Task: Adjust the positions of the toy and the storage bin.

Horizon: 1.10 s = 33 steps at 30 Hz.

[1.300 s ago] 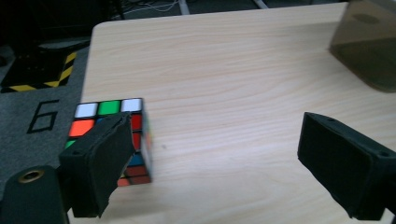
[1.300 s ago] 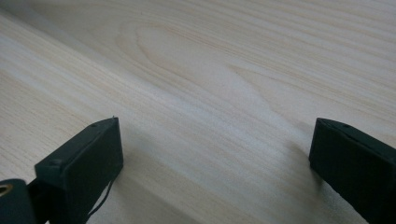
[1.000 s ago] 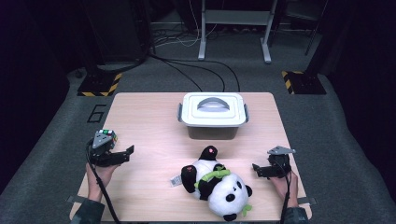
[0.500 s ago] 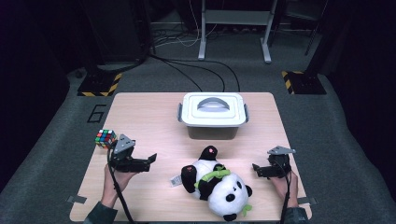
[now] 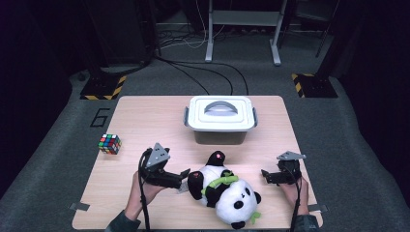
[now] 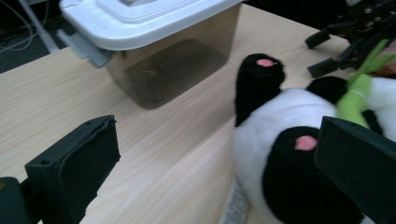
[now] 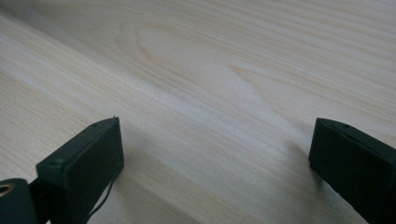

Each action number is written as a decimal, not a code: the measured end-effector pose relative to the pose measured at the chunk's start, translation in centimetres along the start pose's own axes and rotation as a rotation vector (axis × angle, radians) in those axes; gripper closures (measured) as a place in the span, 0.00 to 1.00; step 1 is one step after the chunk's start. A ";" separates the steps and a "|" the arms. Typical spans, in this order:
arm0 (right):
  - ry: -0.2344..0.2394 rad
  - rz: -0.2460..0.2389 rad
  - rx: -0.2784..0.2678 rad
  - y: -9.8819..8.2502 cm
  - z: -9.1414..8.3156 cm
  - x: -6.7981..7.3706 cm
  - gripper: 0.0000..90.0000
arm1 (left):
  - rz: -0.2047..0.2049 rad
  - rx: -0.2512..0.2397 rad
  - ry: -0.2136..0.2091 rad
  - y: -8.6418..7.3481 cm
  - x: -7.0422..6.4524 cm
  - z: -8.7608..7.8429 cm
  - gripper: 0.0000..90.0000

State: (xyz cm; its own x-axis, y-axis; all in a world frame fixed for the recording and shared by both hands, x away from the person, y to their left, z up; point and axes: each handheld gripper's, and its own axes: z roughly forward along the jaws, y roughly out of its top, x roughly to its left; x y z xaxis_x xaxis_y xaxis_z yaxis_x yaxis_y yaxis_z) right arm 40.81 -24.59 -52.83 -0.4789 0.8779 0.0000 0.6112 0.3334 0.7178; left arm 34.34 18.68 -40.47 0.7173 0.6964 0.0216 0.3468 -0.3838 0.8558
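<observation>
- While I hold the left gripper (image 5: 183, 175) low, jaws spread wide, it sits just beside a black paw of the plush panda (image 5: 227, 193) lying on the table (image 5: 145, 116).
- My right gripper (image 5: 265, 175) rests apart near the right edge, jaws open over bare wood.
- Behind the panda stands the lidded bin (image 5: 220, 118); a puzzle cube (image 5: 109, 143) sits far left.

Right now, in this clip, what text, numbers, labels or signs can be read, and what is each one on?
"6": a large dark numeral on the grey floor beside the table's far left corner.
Nothing else is readable: the lidded box, the panda toy and the colour cube show no lettering, and the yellow-black striped floor plates carry stripes, no words.
</observation>
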 end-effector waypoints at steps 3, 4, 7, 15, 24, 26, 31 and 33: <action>-0.002 0.000 -0.004 0.0 0.0 0.0 0.03 | 0.030 0.021 -0.032 0.3 -1.4 0.8 0.00; -0.002 0.000 -0.003 0.0 0.0 0.0 0.03 | 0.033 0.023 -0.044 0.4 -1.9 1.1 0.00; -0.002 -0.003 -0.005 0.0 0.0 0.0 0.03 | 0.056 0.037 -0.064 0.8 -2.8 1.8 0.00; -0.001 -0.004 -0.004 0.0 0.0 0.0 0.03 | 0.108 0.073 -0.111 1.8 -4.9 3.3 0.01; 0.000 -0.005 -0.005 0.0 0.0 0.0 0.03 | 0.164 0.120 -0.162 2.3 -7.2 5.1 0.20; 0.000 -0.004 -0.005 0.0 0.0 0.0 0.03 | 0.167 0.126 -0.165 2.2 -7.6 5.5 0.27; 0.000 -0.005 -0.005 0.0 0.0 0.0 0.03 | 0.170 0.146 -0.191 2.1 -8.3 6.2 0.46; 0.000 -0.004 -0.005 0.0 0.0 0.0 0.03 | 0.184 0.158 -0.190 2.0 -8.5 6.5 0.54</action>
State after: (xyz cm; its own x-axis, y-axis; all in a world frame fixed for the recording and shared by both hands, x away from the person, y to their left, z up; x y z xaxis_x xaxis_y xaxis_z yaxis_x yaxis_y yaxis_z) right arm 40.81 -24.58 -52.84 -0.4815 0.8765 -0.0030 0.6061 0.3354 0.7213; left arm 32.83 8.08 -42.31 0.8718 0.4863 0.0593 0.2793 -0.5928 0.7554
